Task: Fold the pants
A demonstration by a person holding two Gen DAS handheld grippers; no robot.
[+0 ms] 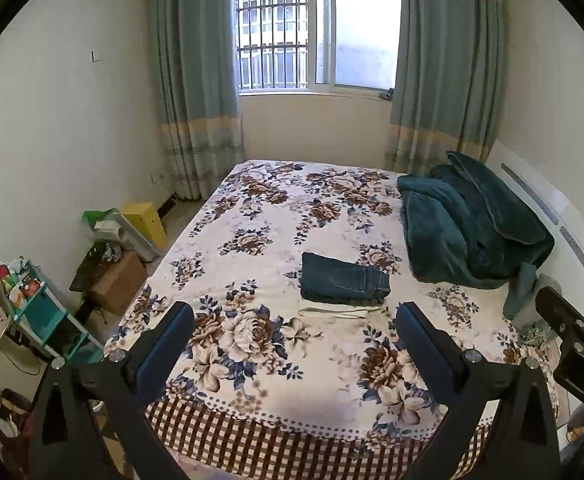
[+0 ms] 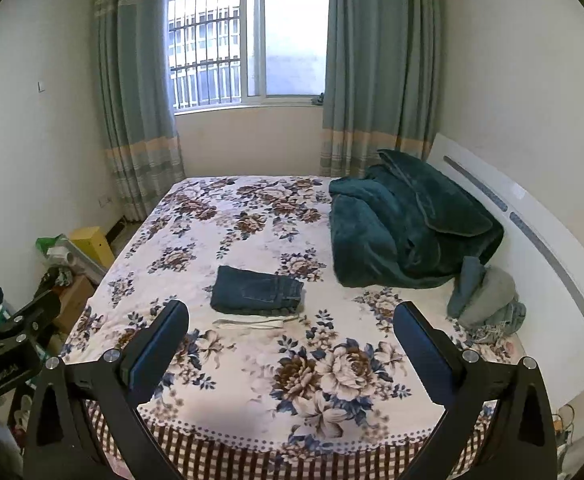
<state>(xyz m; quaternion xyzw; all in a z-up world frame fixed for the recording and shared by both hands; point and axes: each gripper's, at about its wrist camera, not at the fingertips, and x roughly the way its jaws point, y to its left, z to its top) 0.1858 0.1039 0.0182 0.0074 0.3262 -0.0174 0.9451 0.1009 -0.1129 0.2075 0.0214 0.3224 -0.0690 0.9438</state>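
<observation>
Dark blue jeans (image 1: 344, 283) lie folded into a compact rectangle in the middle of the floral bed (image 1: 251, 380); they also show in the right wrist view (image 2: 256, 291). A pale cord or strap (image 1: 340, 312) lies just in front of them, also in the right wrist view (image 2: 251, 323). My left gripper (image 1: 294, 316) is open and empty, held back above the bed's near edge. My right gripper (image 2: 289, 316) is open and empty, likewise back from the jeans. Each gripper shows at the edge of the other's view.
A dark green blanket (image 2: 408, 220) is heaped at the right by the white headboard (image 2: 532, 240). A small pile of grey and blue clothes (image 2: 488, 300) lies near it. Boxes and a teal shelf (image 1: 47, 316) stand on the floor left of the bed.
</observation>
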